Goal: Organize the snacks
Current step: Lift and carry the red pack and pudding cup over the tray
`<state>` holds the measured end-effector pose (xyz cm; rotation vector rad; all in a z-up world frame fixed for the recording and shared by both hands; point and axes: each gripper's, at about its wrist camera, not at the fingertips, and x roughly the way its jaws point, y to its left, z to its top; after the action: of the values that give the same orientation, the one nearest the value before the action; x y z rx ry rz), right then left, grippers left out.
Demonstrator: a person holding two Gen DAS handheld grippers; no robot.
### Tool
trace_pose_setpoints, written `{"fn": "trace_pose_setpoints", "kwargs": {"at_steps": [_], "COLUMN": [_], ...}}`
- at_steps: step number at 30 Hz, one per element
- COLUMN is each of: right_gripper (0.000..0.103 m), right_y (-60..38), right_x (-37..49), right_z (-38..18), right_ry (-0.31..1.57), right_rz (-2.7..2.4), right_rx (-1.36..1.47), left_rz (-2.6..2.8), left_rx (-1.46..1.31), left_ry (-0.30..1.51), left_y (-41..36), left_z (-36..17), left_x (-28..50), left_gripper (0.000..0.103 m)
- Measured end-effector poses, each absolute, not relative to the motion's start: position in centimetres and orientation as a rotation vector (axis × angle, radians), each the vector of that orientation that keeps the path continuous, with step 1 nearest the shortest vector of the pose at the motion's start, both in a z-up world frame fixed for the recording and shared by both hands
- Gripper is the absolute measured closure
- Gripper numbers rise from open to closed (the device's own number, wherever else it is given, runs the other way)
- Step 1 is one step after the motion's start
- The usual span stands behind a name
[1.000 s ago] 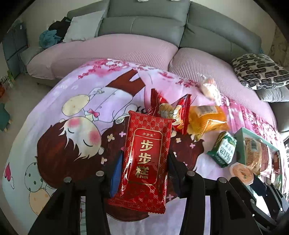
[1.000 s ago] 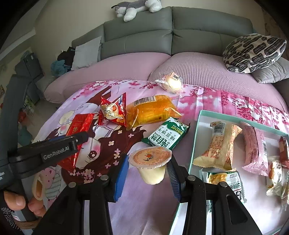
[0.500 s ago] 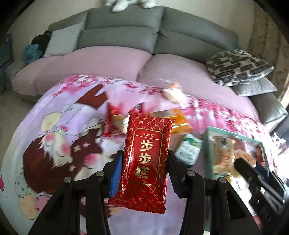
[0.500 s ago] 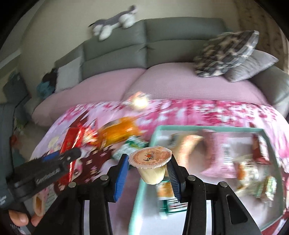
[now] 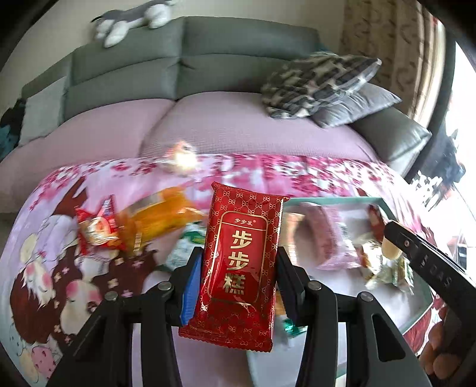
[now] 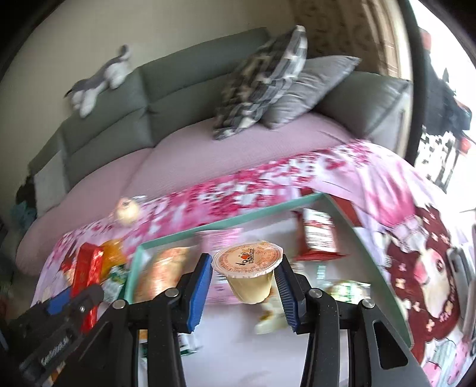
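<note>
My left gripper [image 5: 238, 274] is shut on a red snack packet with gold characters [image 5: 241, 262], held above the pink cartoon cloth near the left edge of the teal-rimmed tray [image 5: 327, 200]. My right gripper [image 6: 247, 275] is shut on a yellow pudding cup with an orange lid [image 6: 248, 275], held over the tray [image 6: 226, 224], which holds several wrapped snacks. The red packet also shows in the right wrist view [image 6: 86, 268] at the left. The right gripper's body [image 5: 428, 262] crosses the left wrist view at the right.
On the cloth left of the tray lie an orange packet [image 5: 160, 217], a small red packet [image 5: 98, 229], a green biscuit pack [image 6: 114, 279] and a clear-wrapped bun [image 5: 181, 157]. Behind is a grey sofa with pink covers [image 5: 208, 125], cushions [image 5: 321, 83] and a plush toy [image 5: 134, 20].
Both grippers have swung to the right with their loads. The pudding cup now hangs over the tray's middle, and the red packet has come from over the cloth to the tray's left edge.
</note>
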<state>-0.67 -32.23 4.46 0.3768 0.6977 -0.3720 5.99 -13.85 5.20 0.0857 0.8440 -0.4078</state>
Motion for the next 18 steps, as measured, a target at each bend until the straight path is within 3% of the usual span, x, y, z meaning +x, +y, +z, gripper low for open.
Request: {"fn": "trace_pose_setpoints", "kwargs": {"at_steps": [18], "right_gripper": [0.057], "right_y": [-34.9], "right_x": [-1.2], "right_z": [3.1], "right_ry": [0.713], "right_rz": [-0.426], "right_rx": [0.432], "left_rz": [-0.515], "left_rx": [0.166], "left_ry": [0.843], "left_y": [-19.2], "left_z": [4.6], "left_x": [6.1], "left_gripper": [0.054]}}
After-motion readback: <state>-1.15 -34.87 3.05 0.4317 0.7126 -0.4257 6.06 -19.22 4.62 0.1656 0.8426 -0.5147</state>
